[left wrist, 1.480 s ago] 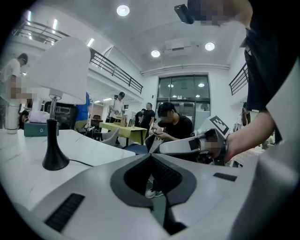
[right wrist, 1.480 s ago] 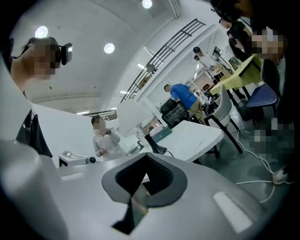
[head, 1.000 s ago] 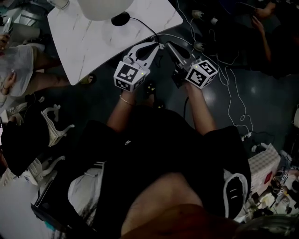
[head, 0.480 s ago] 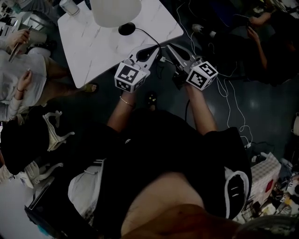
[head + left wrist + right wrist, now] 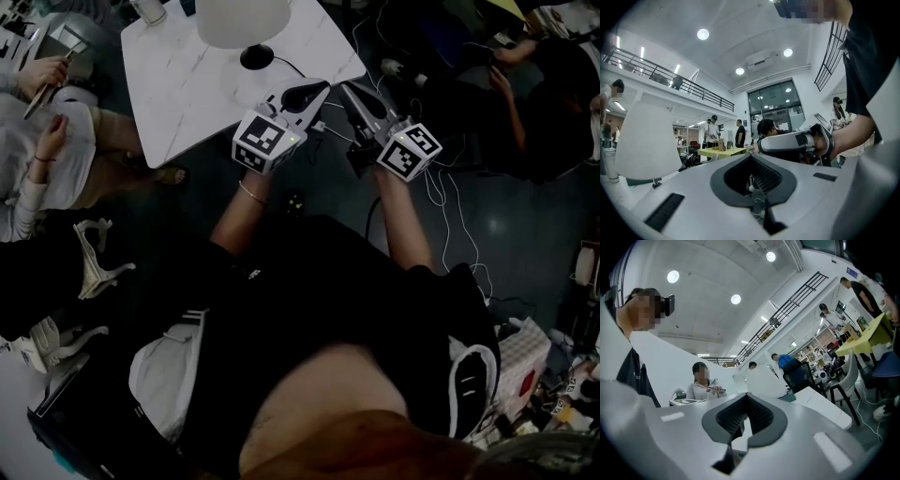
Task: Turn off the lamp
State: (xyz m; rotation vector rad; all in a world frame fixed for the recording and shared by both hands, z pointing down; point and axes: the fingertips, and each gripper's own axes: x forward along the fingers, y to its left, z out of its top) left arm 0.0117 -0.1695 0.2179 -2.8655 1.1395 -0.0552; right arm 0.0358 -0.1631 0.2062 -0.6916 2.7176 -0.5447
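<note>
Jaws together at table (image 5: 192,89) edge

At the upper left of the head view, the table (image 5: 178,94) is white with thin grey marble veins. The lamp (image 5: 242,17) on it has a white shade, a round black base and a black cord. The left gripper (image 5: 315,92) and right gripper (image 5: 348,92) are pale grey with black ribbed pads, and each carries a cube of black-and-white square markers. The floor (image 5: 525,216) at the right is dark grey. The person's top (image 5: 319,281) at centre is black. At centre left of the left gripper view, a desk (image 5: 723,152) is yellow.
</note>
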